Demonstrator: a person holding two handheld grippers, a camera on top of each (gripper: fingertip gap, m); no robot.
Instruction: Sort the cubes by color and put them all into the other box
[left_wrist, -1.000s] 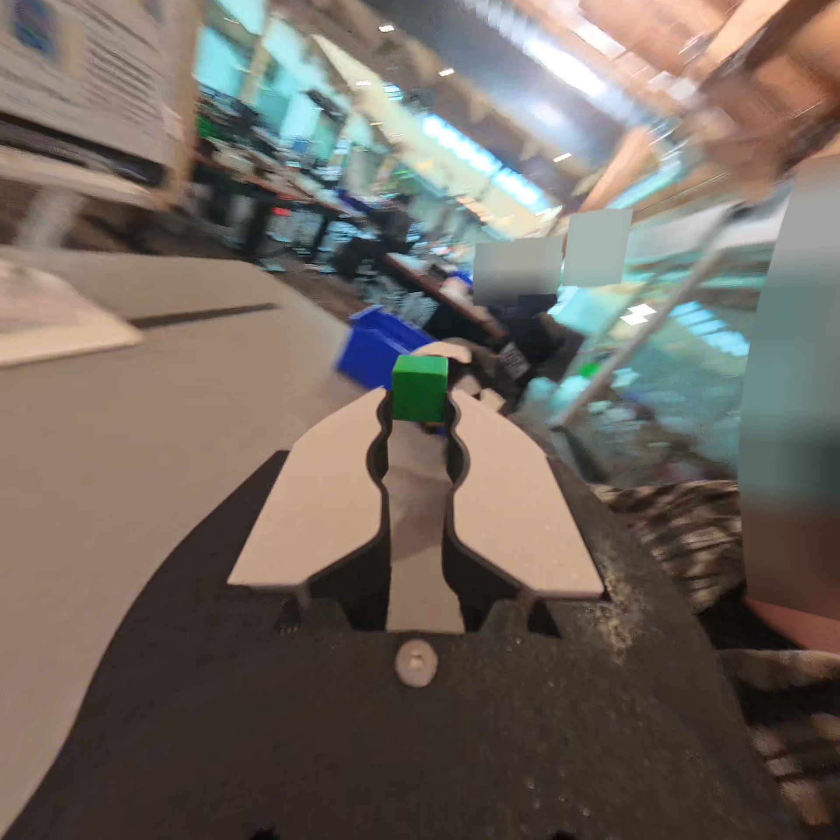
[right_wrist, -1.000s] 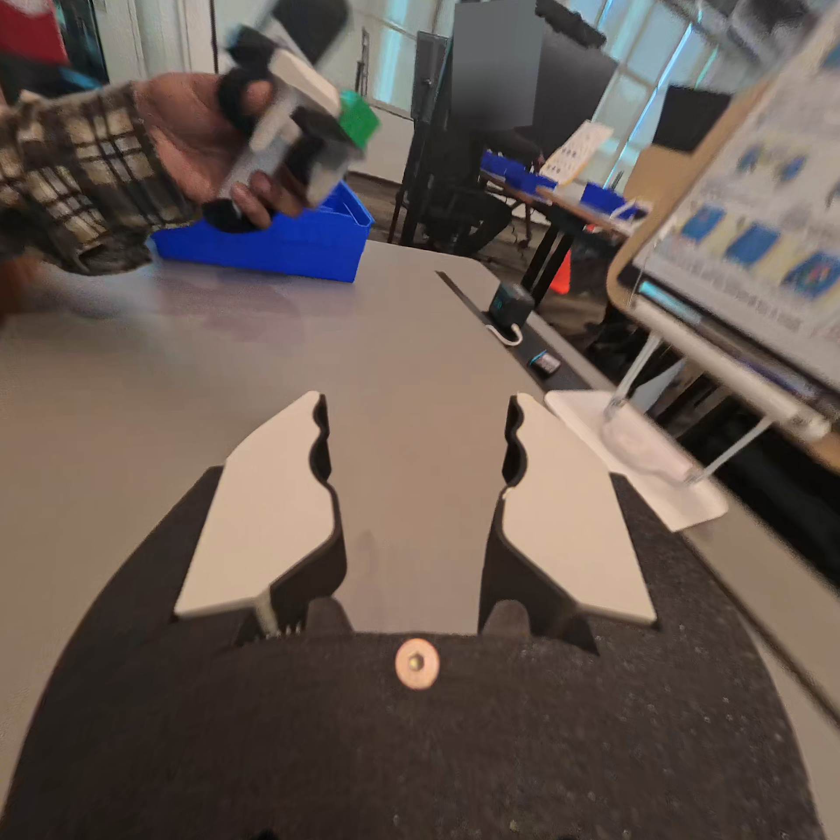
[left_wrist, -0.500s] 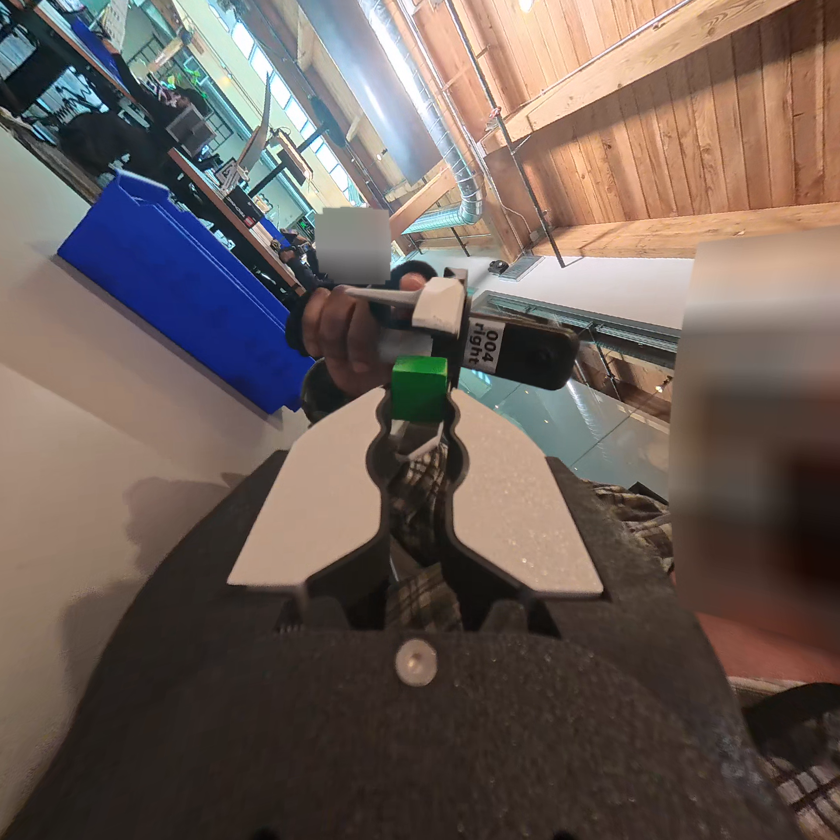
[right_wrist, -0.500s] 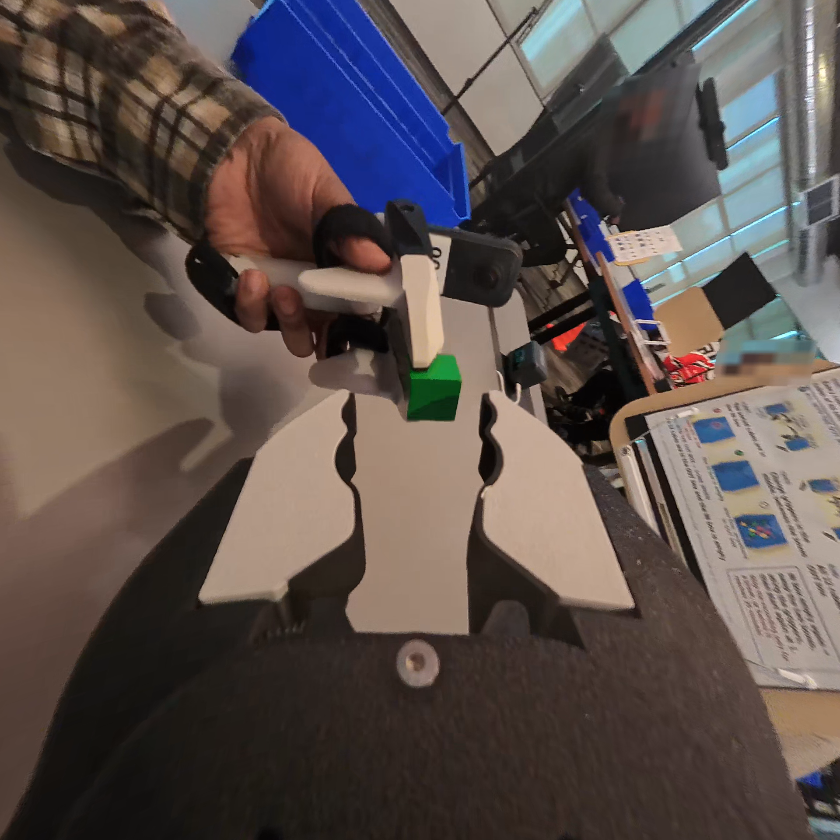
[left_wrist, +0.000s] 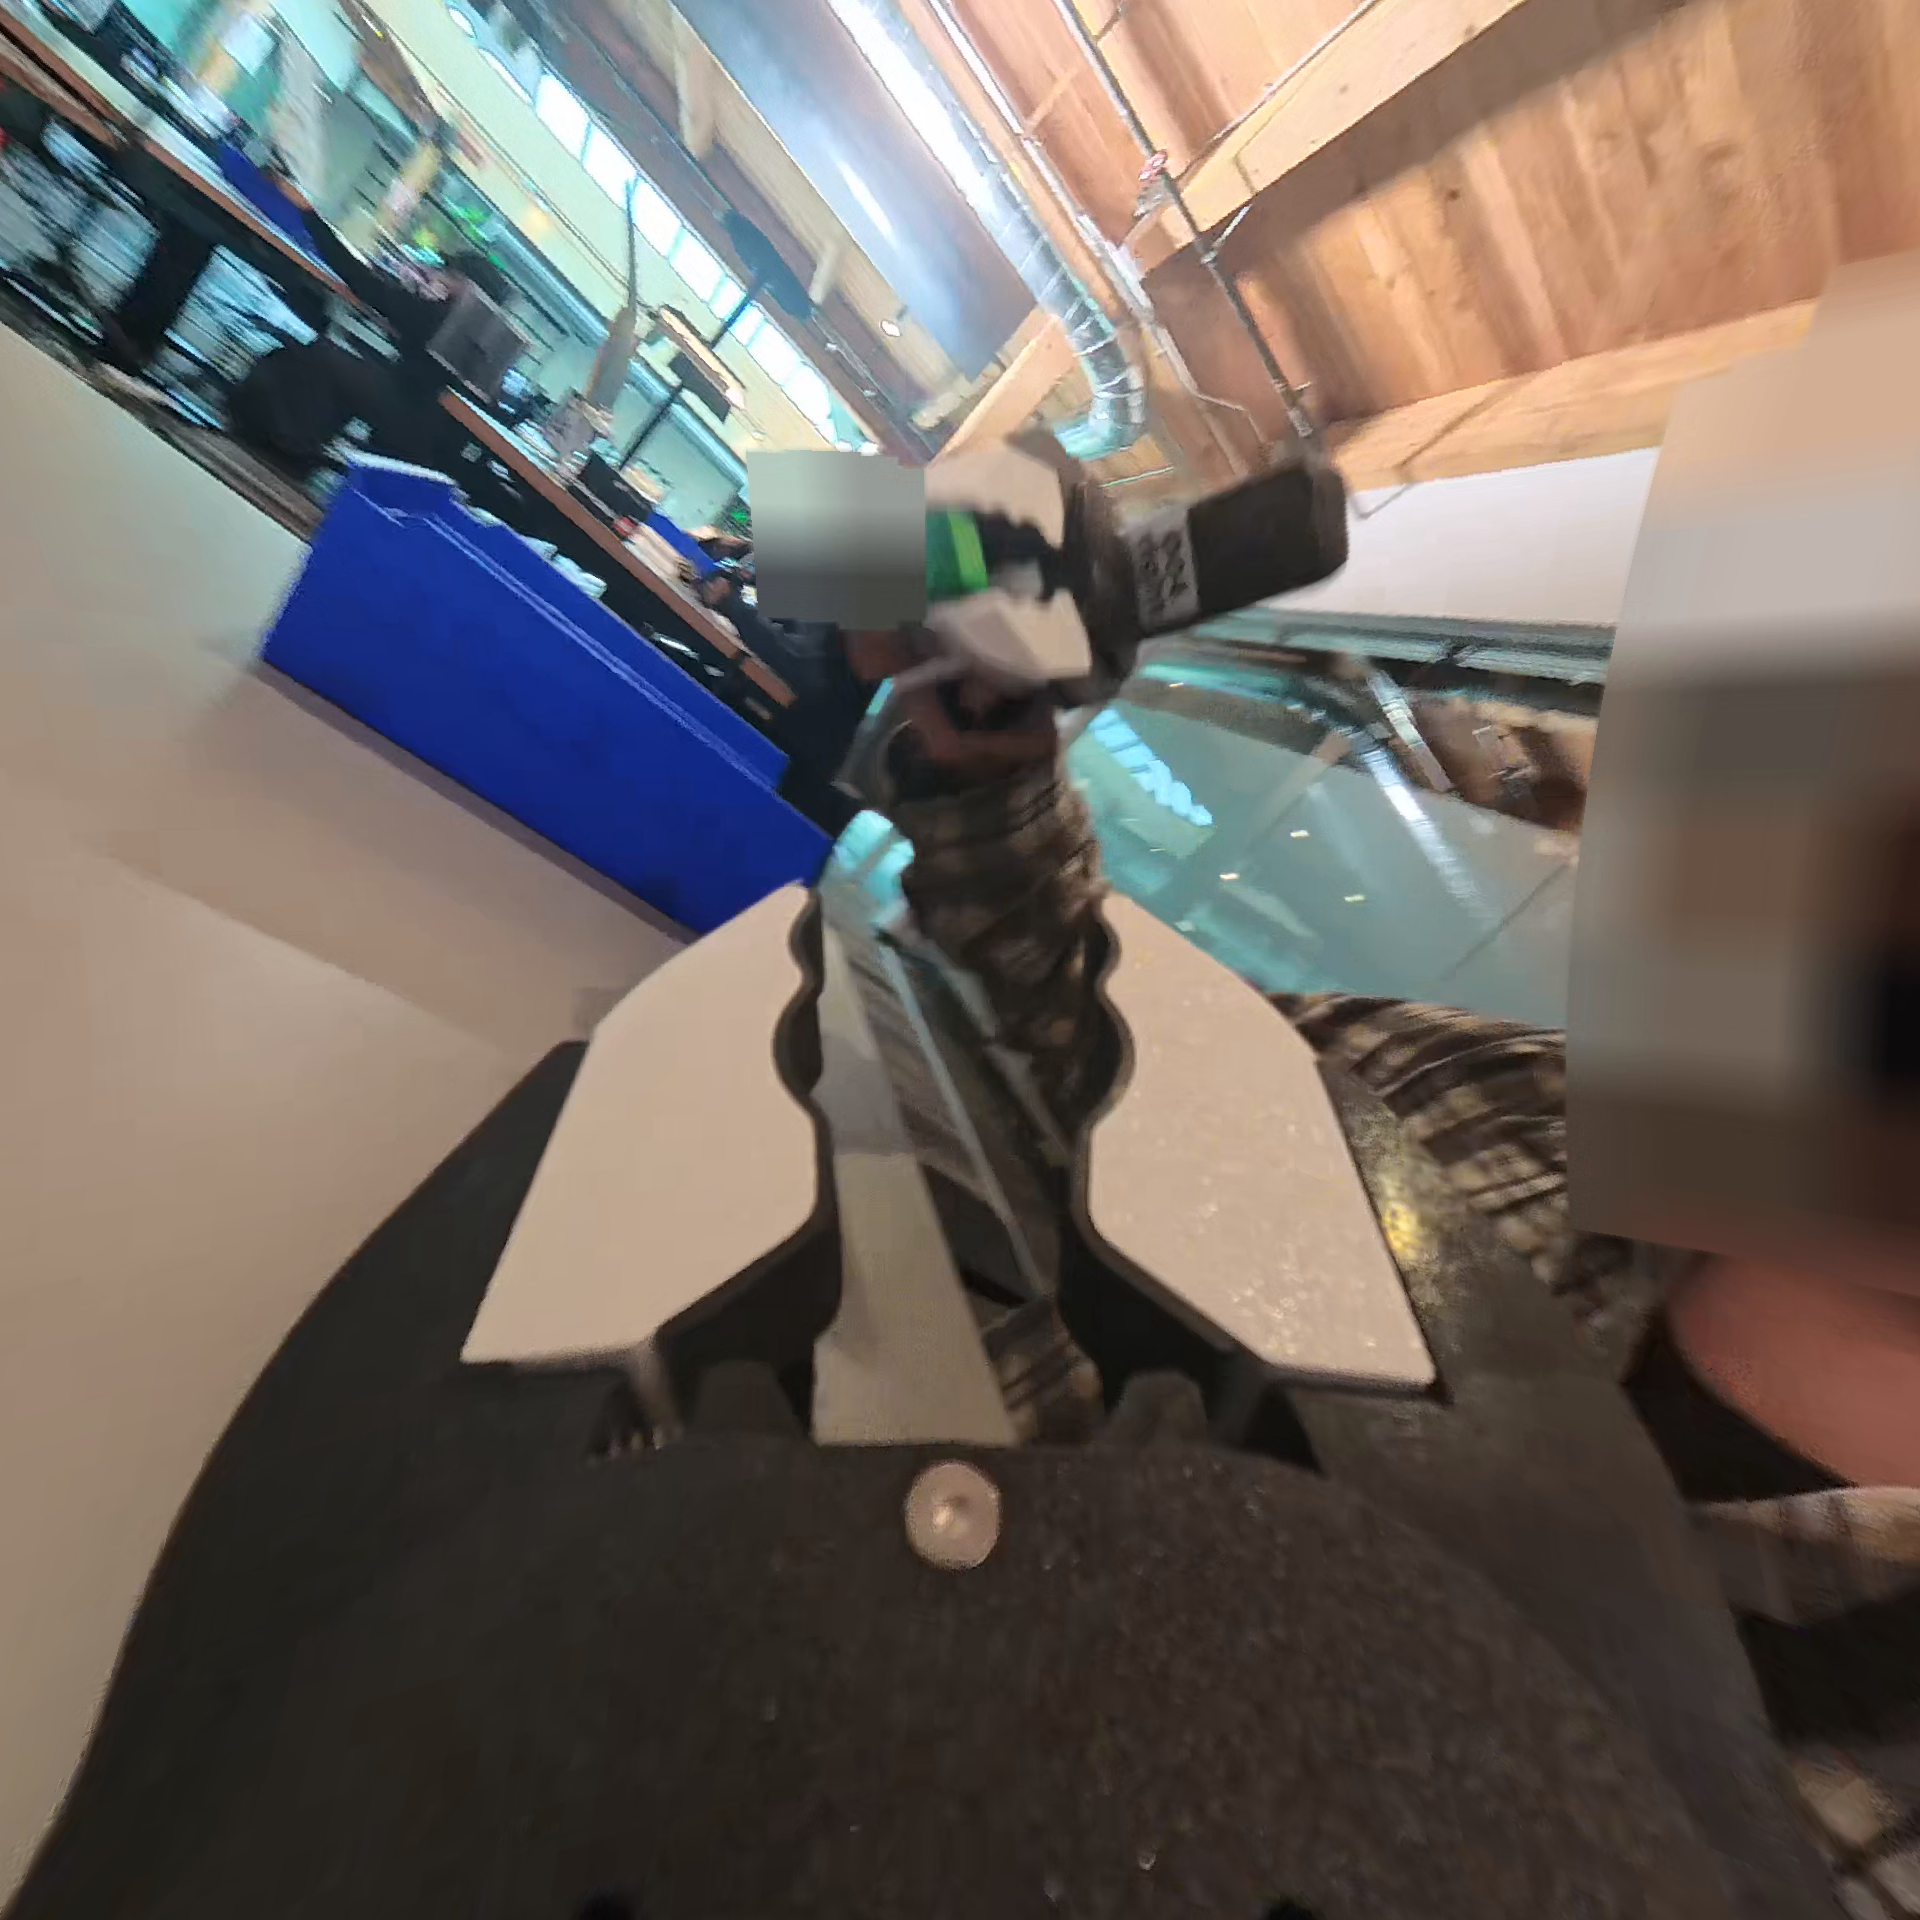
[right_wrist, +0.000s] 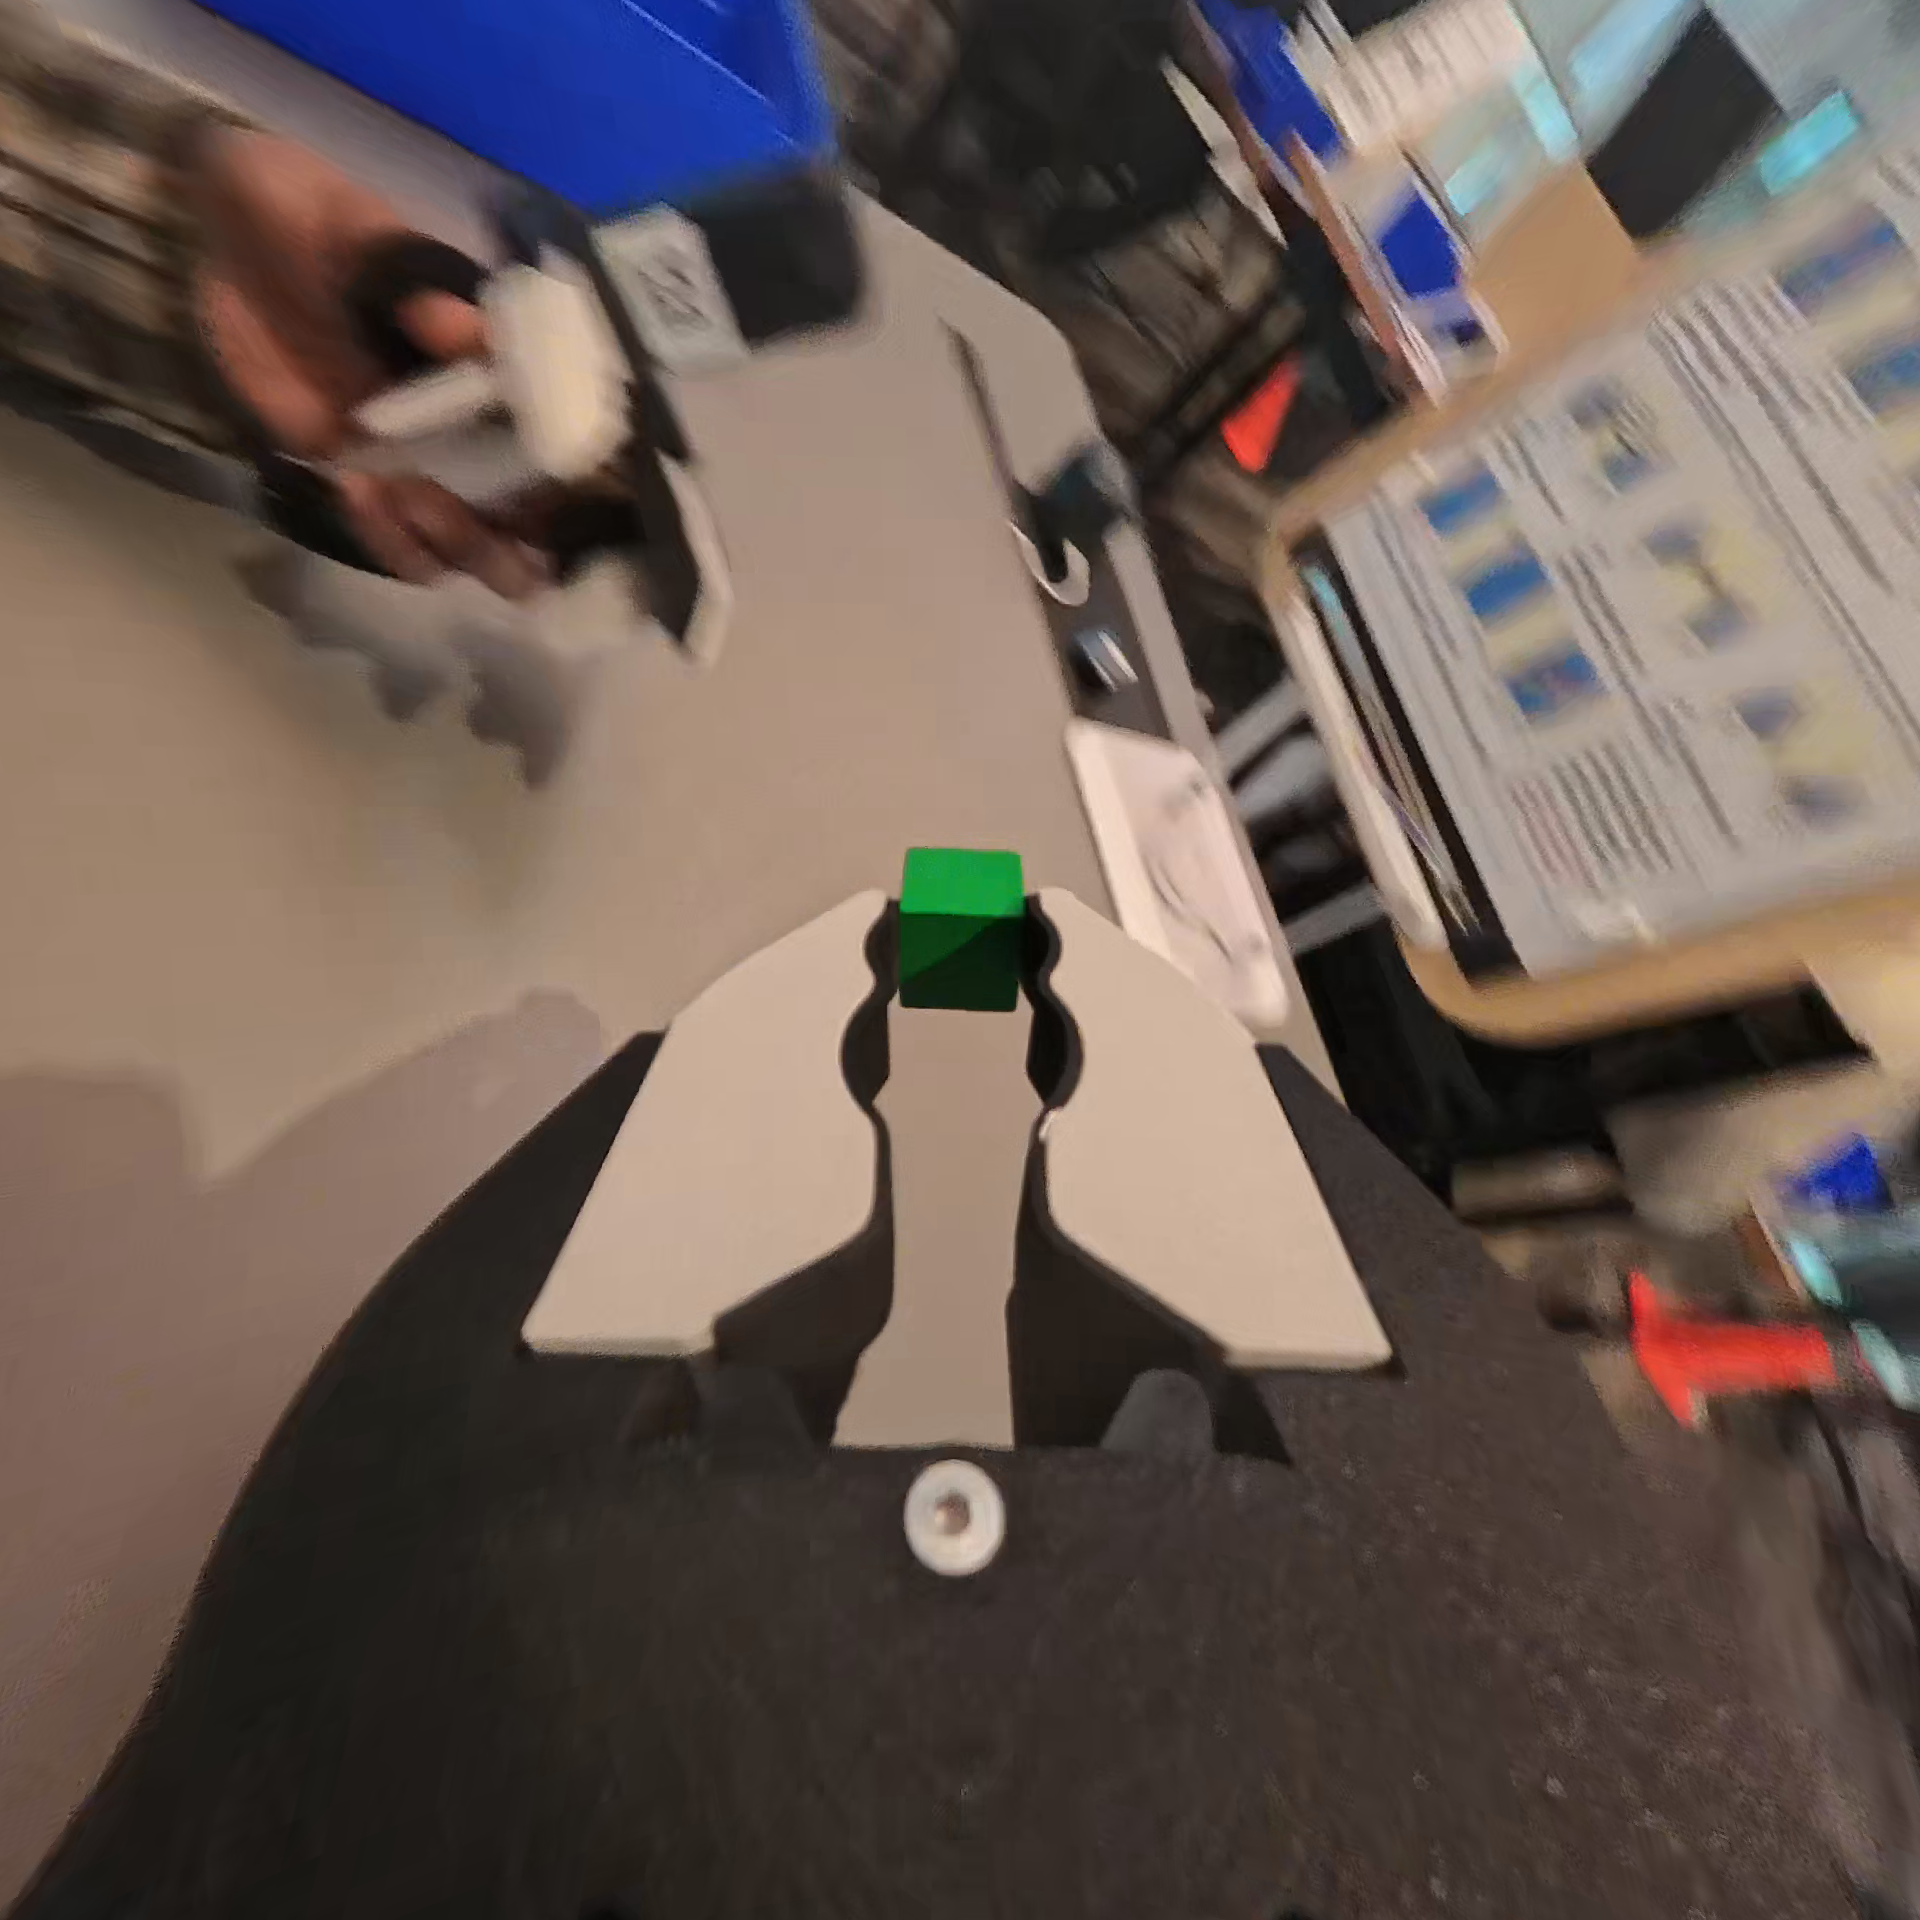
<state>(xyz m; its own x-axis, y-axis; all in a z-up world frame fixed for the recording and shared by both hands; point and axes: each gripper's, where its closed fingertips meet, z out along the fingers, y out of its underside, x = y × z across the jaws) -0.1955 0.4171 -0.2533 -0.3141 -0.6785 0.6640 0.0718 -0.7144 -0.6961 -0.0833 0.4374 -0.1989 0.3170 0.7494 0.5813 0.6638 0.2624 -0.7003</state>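
The table (right_wrist: 260, 831), pale grey and matte, takes up most of the lower field in both views; the motion blur is heavy. A blue box (left_wrist: 499, 686) stands on it, beyond the grippers; its inside is not visible. Right of the table, a board with printed sheets (right_wrist: 1662, 623) leans on a stand. Beyond is an open workshop with benches, windows and a wooden ceiling.

The left gripper (left_wrist: 956, 935) is parted and empty, with only a plaid sleeve (left_wrist: 997, 894) visible through the gap. The right gripper (right_wrist: 958, 914) is closed on the green cube (right_wrist: 958, 930), which is pinched at the very tips and held in the air above the table.

Assessment: the step in hand appears to be carrying the cube to its box. The grip is shallow, so the carry should be smooth and level. Release should come low inside the box, beside any cubes of the same colour. The left gripper should stand clear of the path.
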